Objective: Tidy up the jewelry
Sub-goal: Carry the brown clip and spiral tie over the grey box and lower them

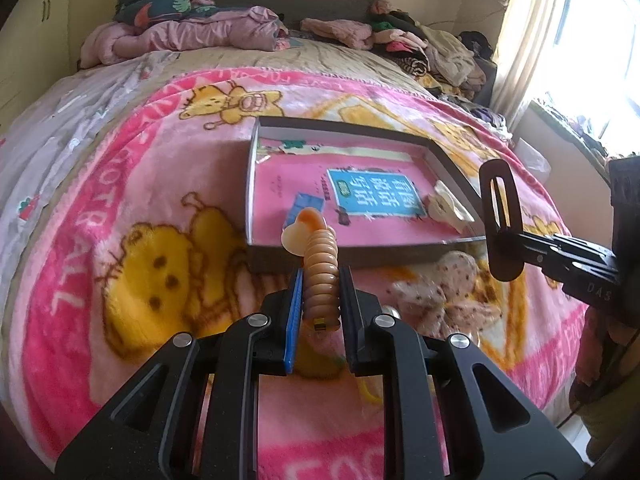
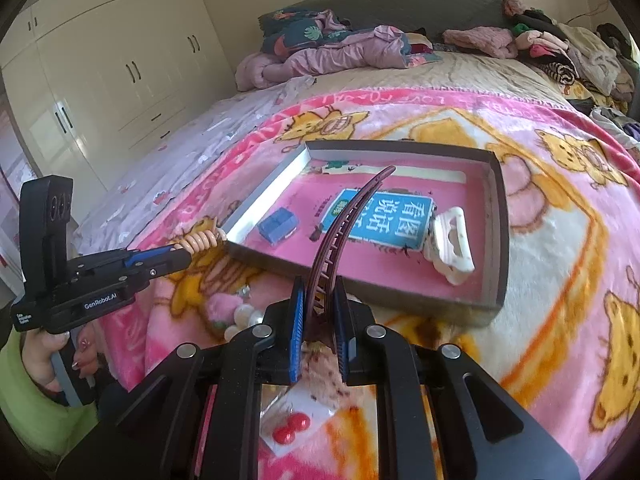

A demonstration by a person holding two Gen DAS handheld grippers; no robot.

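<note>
My left gripper (image 1: 322, 271) is shut on a peach spiral hair tie (image 1: 321, 256) with a pale heart charm at its tip, held above the blanket just short of the box's near wall. In the right wrist view that left gripper (image 2: 186, 254) holds the hair tie (image 2: 200, 240) by the box's near-left corner. My right gripper (image 2: 319, 282) is shut on a curved maroon hair clip (image 2: 348, 208) that rises over the shallow grey box (image 2: 498, 240). Inside the box lie a white claw clip (image 2: 450, 240), a small blue box (image 2: 278, 224) and a pink book.
The box sits on a pink bear blanket (image 2: 560, 208) on a bed. A spotted scrunchie (image 1: 444, 292), pearls (image 2: 242, 316) and red beads in a bag (image 2: 290, 428) lie near the front. Clothes (image 2: 320, 54) pile by the headboard. A wardrobe (image 2: 120, 60) stands left, a window (image 1: 592, 40) right.
</note>
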